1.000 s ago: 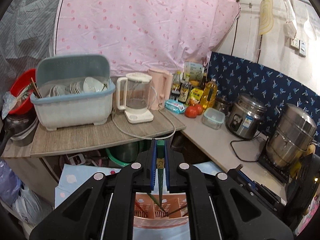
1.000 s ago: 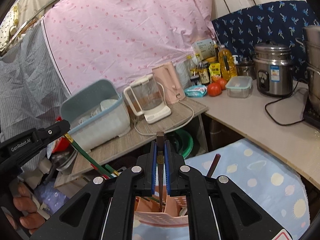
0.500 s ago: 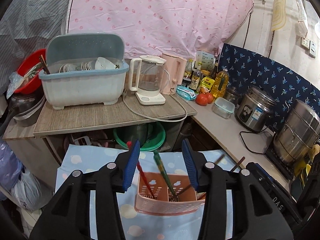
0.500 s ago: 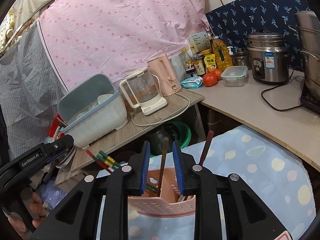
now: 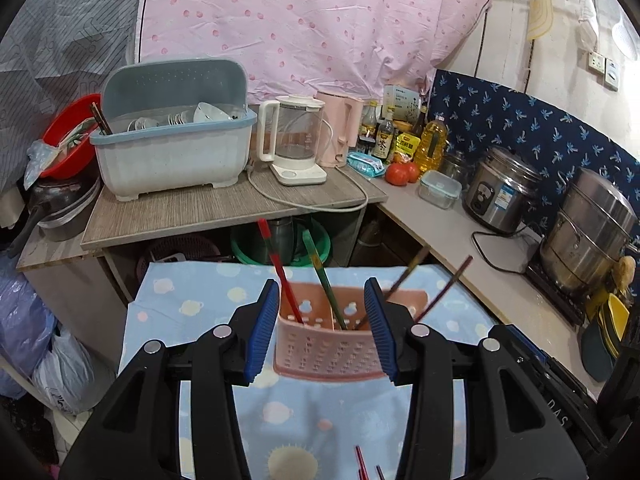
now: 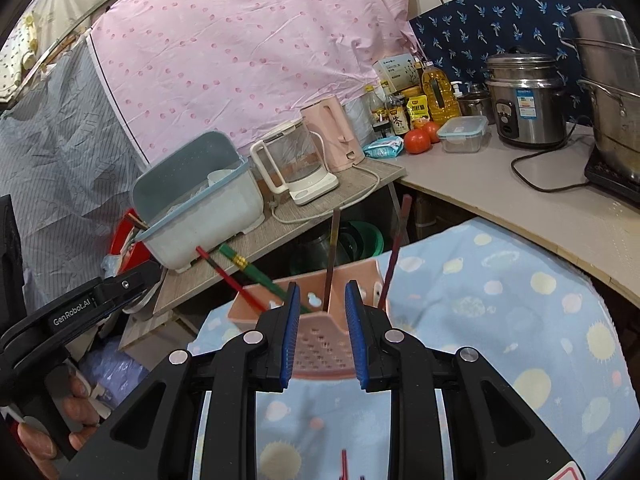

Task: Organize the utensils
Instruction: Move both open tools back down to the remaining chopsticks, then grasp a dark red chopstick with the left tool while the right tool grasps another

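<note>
Presently, the pink basket [image 5: 330,350] stands on the blue cloth [image 5: 192,304], which serves as the reference point for all positions. The left gripper [image 5: 326,330] is wide open, its blue-padded fingers flanking the near corners of the basket and gripping nothing. The right gripper [image 6: 322,334] is partly open in front of the basket, likewise empty. Inside the basket, a red chopstick [image 5: 278,270] and a green chopstick [image 5: 320,276] lean toward the left, and two dark chopsticks [image 5: 444,288] lean out over the right rim. On the cloth nearer than the basket, red stick ends [image 5: 362,464] show at the frame's lower edge. Behind the basket stands a counter [image 5: 208,208] bearing a dish rack [image 5: 172,152] and a kettle [image 5: 294,146].
</note>
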`<control>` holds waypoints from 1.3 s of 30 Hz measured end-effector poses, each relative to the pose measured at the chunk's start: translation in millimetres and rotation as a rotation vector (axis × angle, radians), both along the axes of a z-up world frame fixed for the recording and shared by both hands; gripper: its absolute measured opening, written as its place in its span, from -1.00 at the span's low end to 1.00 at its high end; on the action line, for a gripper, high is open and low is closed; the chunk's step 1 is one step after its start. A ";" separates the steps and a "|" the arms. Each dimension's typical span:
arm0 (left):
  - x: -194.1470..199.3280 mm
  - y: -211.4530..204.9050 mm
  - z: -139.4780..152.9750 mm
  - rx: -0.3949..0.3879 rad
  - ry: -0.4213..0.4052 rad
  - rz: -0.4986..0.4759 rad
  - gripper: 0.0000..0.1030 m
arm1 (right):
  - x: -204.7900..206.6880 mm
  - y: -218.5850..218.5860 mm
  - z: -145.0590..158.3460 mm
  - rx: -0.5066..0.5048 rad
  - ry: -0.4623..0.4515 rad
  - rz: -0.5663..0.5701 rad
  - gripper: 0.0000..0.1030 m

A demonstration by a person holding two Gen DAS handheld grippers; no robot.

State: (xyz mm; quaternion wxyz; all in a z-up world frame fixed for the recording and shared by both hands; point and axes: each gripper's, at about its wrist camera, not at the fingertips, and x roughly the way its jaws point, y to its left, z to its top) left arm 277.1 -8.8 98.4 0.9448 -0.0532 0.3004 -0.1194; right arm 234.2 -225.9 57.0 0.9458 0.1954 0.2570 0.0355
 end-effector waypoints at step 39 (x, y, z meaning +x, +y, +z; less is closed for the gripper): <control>-228.0 5.0 -205.8 0.128 0.426 -0.106 -0.08 | -235.5 45.0 -175.2 -0.180 0.385 0.146 -0.54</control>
